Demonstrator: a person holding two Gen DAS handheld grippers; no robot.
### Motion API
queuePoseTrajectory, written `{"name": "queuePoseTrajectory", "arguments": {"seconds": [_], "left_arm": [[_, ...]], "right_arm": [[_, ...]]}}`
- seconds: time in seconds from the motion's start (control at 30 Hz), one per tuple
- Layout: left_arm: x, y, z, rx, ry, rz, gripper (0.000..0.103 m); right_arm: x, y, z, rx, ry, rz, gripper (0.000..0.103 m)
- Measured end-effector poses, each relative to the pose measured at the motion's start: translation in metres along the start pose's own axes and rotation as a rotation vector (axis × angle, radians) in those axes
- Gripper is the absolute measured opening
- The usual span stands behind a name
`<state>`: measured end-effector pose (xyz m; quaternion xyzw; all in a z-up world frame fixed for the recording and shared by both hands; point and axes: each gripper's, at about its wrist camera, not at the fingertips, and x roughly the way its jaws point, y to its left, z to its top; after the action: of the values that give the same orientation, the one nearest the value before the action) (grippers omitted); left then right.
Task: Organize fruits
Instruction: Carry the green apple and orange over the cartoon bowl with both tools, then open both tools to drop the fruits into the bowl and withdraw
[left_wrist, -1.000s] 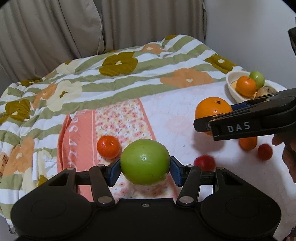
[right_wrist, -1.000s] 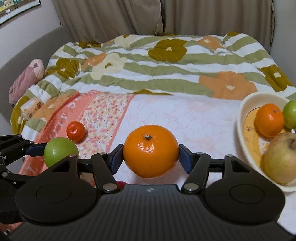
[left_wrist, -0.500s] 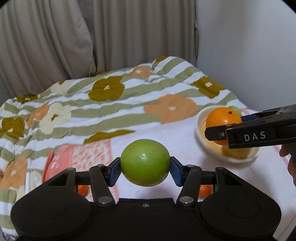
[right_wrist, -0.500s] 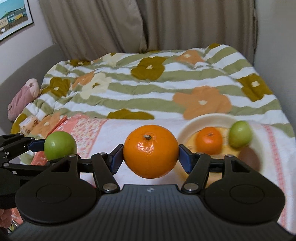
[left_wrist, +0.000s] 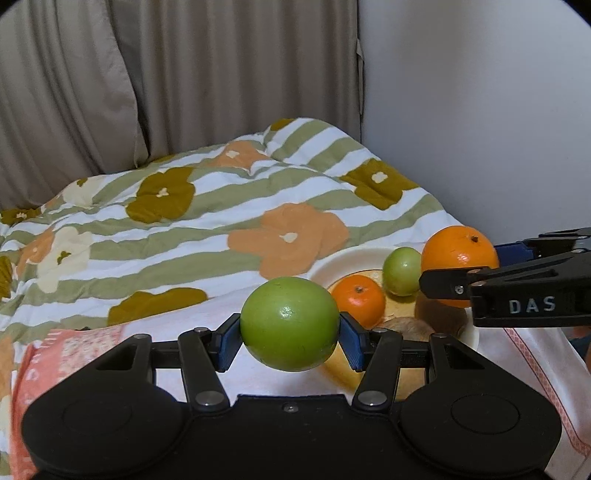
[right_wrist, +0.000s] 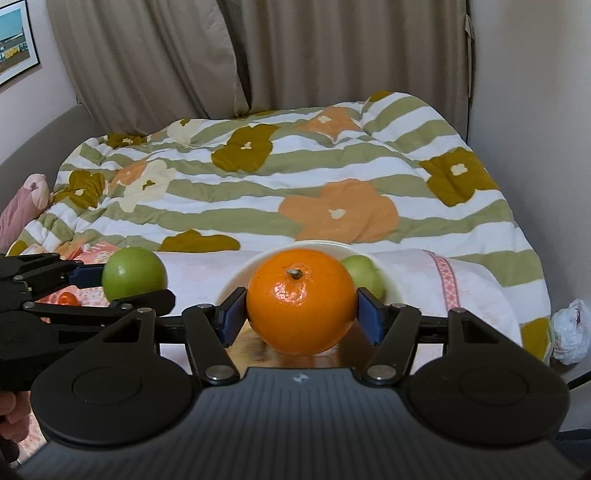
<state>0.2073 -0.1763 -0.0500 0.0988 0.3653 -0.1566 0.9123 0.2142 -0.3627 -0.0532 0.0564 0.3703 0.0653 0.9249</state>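
Note:
My left gripper (left_wrist: 290, 341) is shut on a green apple (left_wrist: 290, 323) and holds it in the air at the near left of a cream bowl (left_wrist: 332, 264). My right gripper (right_wrist: 301, 317) is shut on a large orange (right_wrist: 301, 299) and holds it over the bowl (right_wrist: 236, 282); this orange also shows in the left wrist view (left_wrist: 460, 254). In the bowl lie a small orange (left_wrist: 358, 299), a small green apple (left_wrist: 402, 271) and a brownish fruit (left_wrist: 406, 326), partly hidden. The held green apple also shows in the right wrist view (right_wrist: 133, 273).
The bowl stands on a pale cloth (left_wrist: 528, 354) on a bed with a flowered, striped quilt (left_wrist: 221, 214). A small orange fruit (right_wrist: 66, 297) lies on the pink cloth to the left. Curtains and a wall stand behind. A white bag (right_wrist: 570, 332) lies at the right.
Both grippers have moved right and forward with their fruit, toward the bowl. The orange is now over the bowl and the green apple is close to its left rim.

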Motion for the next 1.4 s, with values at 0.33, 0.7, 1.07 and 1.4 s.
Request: {"name": "queuePoseTrajectory", "arguments": {"seconds": [0.33,0.7,1.07,1.4], "left_arm": [[0.056,-0.017,0.004,-0.026,0.073,0.032,0.059],[0.053,-0.019,0.009,-0.040,0.041,0.045,0.093],[0.025,-0.009,0.006,-0.060,0.029,0.079,0.095],[0.019,-0.005,-0.011,-0.064,0.051,0.105,0.095]], "right_arm": [[0.027,-0.037,-0.001,-0.004,0.028,0.025,0.078],[0.043,-0.044,0.004,-0.008,0.037,0.065,0.078],[0.053,-0.038,0.008,-0.026,0.047,0.083,0.078],[0.068,-0.019,0.004,-0.087,0.039,0.078,0.078]]}}
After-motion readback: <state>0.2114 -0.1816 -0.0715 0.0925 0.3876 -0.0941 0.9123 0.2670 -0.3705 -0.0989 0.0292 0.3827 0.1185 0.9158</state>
